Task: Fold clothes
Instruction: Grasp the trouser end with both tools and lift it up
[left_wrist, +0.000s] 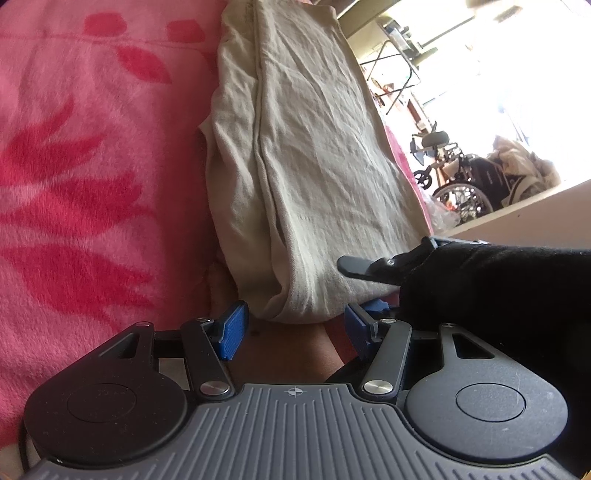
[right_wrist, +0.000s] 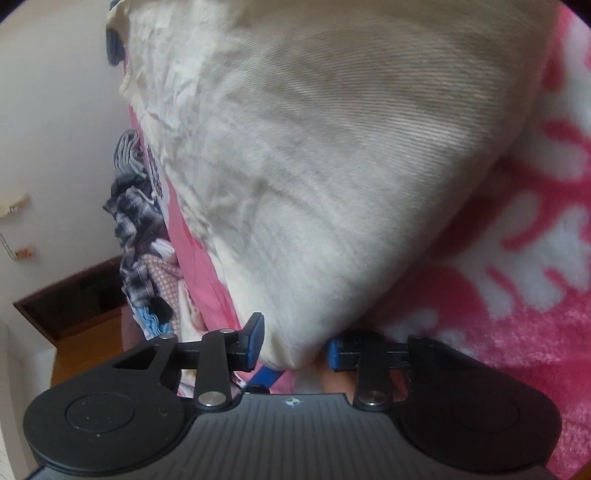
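Cream garment (right_wrist: 314, 166) filled mid-frame on pink blanket (right_wrist: 517, 295); right gripper (right_wrist: 295, 343) bracketed its corner, jaws apart — best pinch fully before lifting; left gripper (left_wrist: 291, 328) sat open.

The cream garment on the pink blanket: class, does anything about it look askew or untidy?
Yes. The cream garment lies as a long folded strip, but its surface is creased and its left edge bunches unevenly against the pink blanket. Its near corner sits between the right hand-held gripper's open pads.
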